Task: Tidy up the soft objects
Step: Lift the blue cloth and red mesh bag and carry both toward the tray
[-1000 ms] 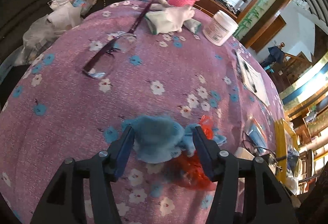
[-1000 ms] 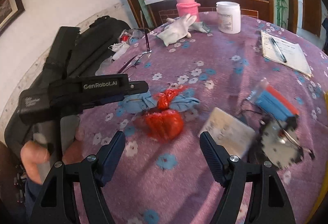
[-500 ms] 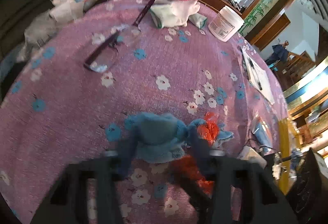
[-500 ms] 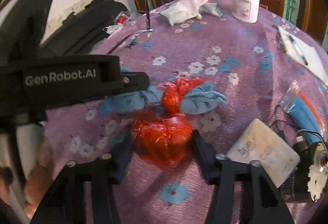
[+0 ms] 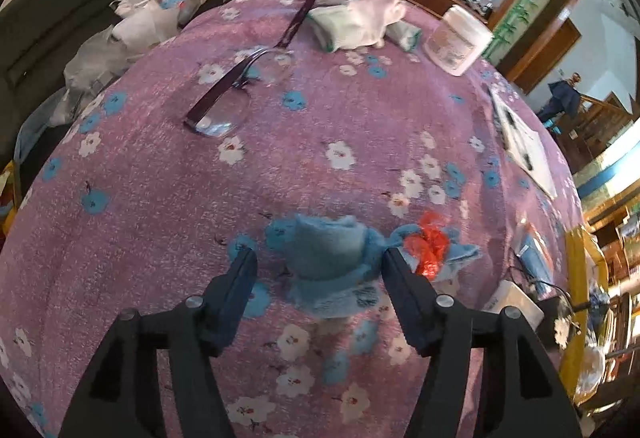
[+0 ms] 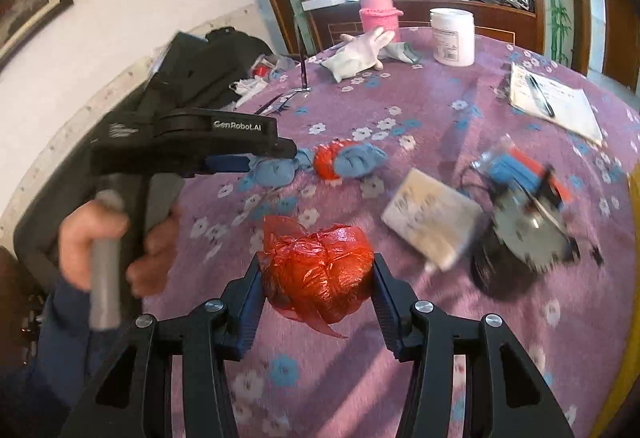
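Two handheld grippers are working over a round table draped in a purple floral tablecloth (image 5: 320, 125). Judging by the spread, the tidying is only beginning: nothing soft is gathered into one place yet. White gloves (image 6: 358, 51) are lying at the far edge beside a pink knitted jar cover (image 6: 379, 17) and a white plastic tub (image 6: 453, 36). Purple-framed glasses (image 5: 236, 93) are resting at far left, a notepad with a pen (image 6: 556, 105) at far right, and a white box (image 6: 434, 215) and a tangle of small gadgets at near right.

At the table's middle, a blue cloth bundle (image 5: 332, 254) is lying with a scrap of red plastic (image 5: 428, 244) knotted around its right end. The left gripper (image 5: 318, 262) is standing wide apart, straddling the bundle's left end; its right finger is touching or nearly touching the cloth, the left finger is clear of it, and nothing is clamped.

Nearer the viewer, the right gripper (image 6: 318, 278) is pressing both fingers against a crumpled red plastic bag (image 6: 318, 272) and appears to be gripping it. Whether the bag is lifted off the cloth cannot be told.
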A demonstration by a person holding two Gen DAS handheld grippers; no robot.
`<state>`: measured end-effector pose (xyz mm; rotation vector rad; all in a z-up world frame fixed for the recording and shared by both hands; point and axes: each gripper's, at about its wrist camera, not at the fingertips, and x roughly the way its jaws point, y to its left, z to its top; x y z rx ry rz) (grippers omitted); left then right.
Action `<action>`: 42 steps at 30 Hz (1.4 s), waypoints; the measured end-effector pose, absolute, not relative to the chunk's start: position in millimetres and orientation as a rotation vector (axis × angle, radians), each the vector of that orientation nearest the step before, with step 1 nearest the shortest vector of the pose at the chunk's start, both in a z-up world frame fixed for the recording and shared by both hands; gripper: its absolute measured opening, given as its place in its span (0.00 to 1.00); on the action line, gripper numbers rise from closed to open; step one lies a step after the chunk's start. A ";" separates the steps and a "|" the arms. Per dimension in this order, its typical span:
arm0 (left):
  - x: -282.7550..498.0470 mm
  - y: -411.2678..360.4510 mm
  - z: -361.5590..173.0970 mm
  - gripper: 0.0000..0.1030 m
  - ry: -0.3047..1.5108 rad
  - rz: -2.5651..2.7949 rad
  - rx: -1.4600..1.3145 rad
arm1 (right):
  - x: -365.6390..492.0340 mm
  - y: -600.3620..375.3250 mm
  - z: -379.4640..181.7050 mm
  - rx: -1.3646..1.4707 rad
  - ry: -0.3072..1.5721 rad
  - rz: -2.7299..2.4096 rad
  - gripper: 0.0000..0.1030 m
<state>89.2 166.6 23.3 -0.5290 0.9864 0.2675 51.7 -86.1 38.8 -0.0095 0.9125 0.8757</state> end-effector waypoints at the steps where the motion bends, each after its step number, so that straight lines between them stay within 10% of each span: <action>1: 88.4 169.3 22.2 0.53 0.979 0.264 -0.551 | 51.9 -90.3 35.4 0.019 0.911 0.887 0.53; 3: 85.3 173.3 23.5 0.36 0.952 0.247 -0.593 | 55.1 -94.3 31.1 0.046 0.925 0.886 0.53; 10: 77.2 177.0 33.1 0.36 0.878 0.219 -0.647 | 50.4 -104.0 42.3 0.085 0.892 0.917 0.53; 16: 78.1 174.2 34.0 0.59 0.874 0.252 -0.623 | 51.3 -107.3 43.0 0.099 0.896 0.914 0.53; 39: 97.8 170.2 19.6 0.63 0.924 0.341 -0.516 | 54.4 -106.8 36.4 0.107 0.924 0.911 0.54; 42: 103.7 158.9 19.1 0.49 0.925 0.334 -0.462 | 54.0 -106.7 35.9 0.107 0.927 0.912 0.54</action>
